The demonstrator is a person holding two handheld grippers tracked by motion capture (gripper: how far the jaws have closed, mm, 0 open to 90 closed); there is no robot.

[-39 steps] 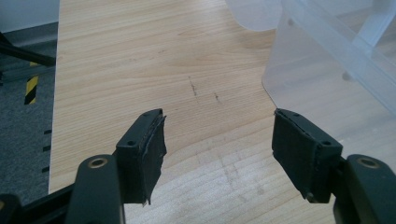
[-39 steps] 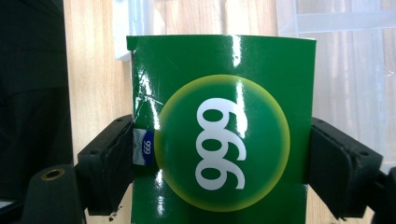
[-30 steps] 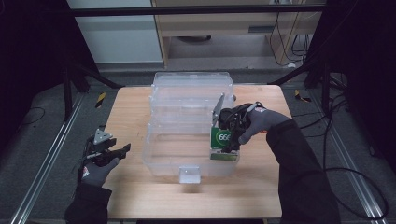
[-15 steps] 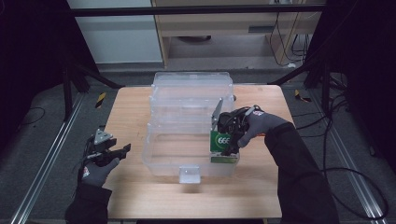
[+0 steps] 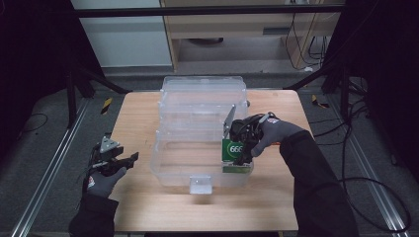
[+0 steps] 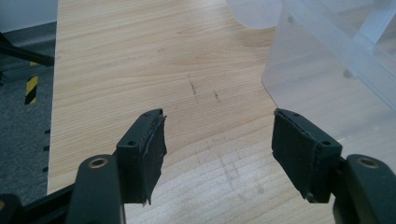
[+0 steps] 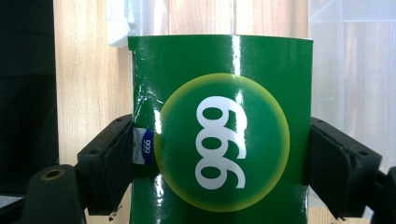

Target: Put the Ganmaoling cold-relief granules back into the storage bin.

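Nearest the person, at the front left of the wooden table (image 5: 143,118), the left gripper (image 5: 129,159) hovered with its jaws spread wide and nothing between them. From its own camera, the left gripper (image 6: 218,140) showed bare wood between the two black pads, and the rounded corner of the clear plastic box (image 6: 327,70) lay just beyond to one side.

Farther in, at the front right corner of the clear plastic box (image 5: 168,168), the right gripper (image 5: 240,157) pointed downward, clamped on the green carton (image 5: 232,150). The carton stood upright at the inside of that corner, its lower part within the box walls. Seen along the right gripper (image 7: 219,163), both pads pressed against the sides of the green carton (image 7: 219,140), whose white "999" mark sat in a yellow-edged circle.

Beyond, the opened lid (image 5: 202,91) of the box lay toward the far edge of the table.
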